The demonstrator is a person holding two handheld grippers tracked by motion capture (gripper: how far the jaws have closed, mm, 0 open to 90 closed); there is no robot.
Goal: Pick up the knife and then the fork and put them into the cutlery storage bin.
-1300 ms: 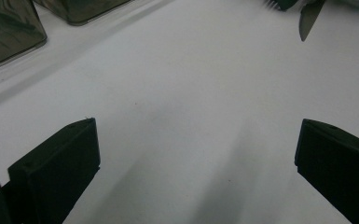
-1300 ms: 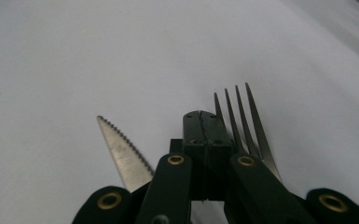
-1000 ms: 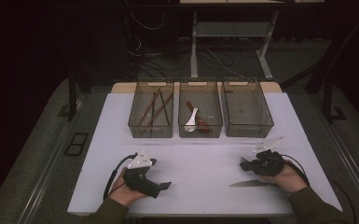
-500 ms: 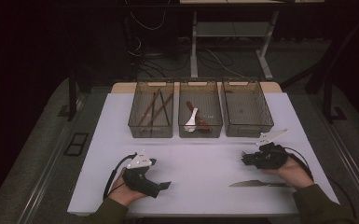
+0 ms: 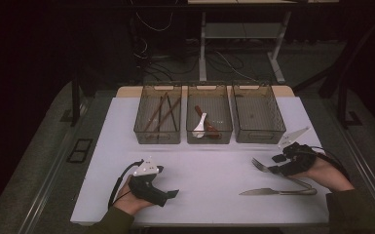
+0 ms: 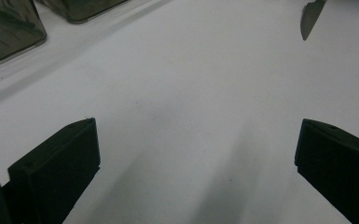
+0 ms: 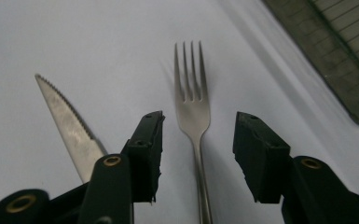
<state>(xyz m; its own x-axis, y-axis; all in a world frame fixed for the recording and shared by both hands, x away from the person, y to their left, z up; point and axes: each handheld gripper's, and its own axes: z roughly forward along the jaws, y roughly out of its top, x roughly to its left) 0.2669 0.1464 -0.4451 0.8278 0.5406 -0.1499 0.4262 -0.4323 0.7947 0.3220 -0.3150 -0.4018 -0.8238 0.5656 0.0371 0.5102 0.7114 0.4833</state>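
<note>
- Two grippers sit over the near half of the white worktop (image 5: 209, 170), one in each of the person's hands.
- Near left, the left gripper (image 5: 171, 193) rests low by the worktop's near edge, its jaws wide apart with bare worktop between them.
- Near right, a serrated knife (image 5: 263, 191) lies flat, its tip pointing left.
- Just beyond it lies the fork (image 7: 192, 105), tines pointing left and slightly far in the high view; its handle runs back between the jaws of the right gripper (image 7: 198, 135).
- Those jaws have just been opening; they stand apart on either side of the handle, not pressing it.
- Farther back, three clear bins (image 5: 209, 139) stand in a row: long dark sticks in the left, a white utensil in the middle.
</note>
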